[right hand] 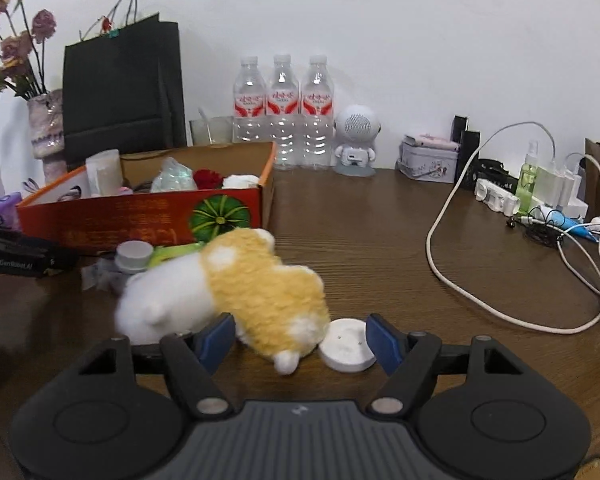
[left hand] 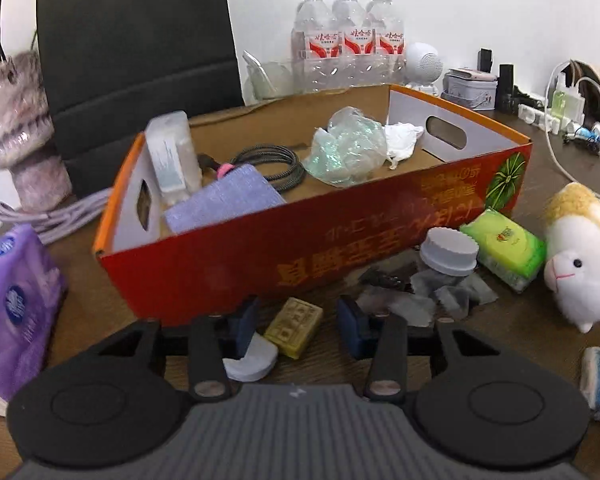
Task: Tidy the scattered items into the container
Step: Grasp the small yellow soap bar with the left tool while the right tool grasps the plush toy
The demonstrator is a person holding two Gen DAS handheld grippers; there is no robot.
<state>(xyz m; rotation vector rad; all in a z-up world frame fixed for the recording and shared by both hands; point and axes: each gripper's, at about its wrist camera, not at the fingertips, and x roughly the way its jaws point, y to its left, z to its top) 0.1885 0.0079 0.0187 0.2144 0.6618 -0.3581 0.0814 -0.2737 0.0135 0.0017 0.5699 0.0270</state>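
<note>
Both the left gripper (left hand: 298, 326) and right gripper (right hand: 300, 338) show black linkages, seemingly blue-padded fingers, grey ribbed bodies

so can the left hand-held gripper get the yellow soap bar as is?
Probably yes: the left hand-held gripper is open, the yellow soap bar lies between its fingers, and only a white disc touches it.

left tool (left hand: 298, 326) open, right tool (right hand: 300, 342) open, both low

Low wrist views sharing red box (left hand: 228, 252)
</note>
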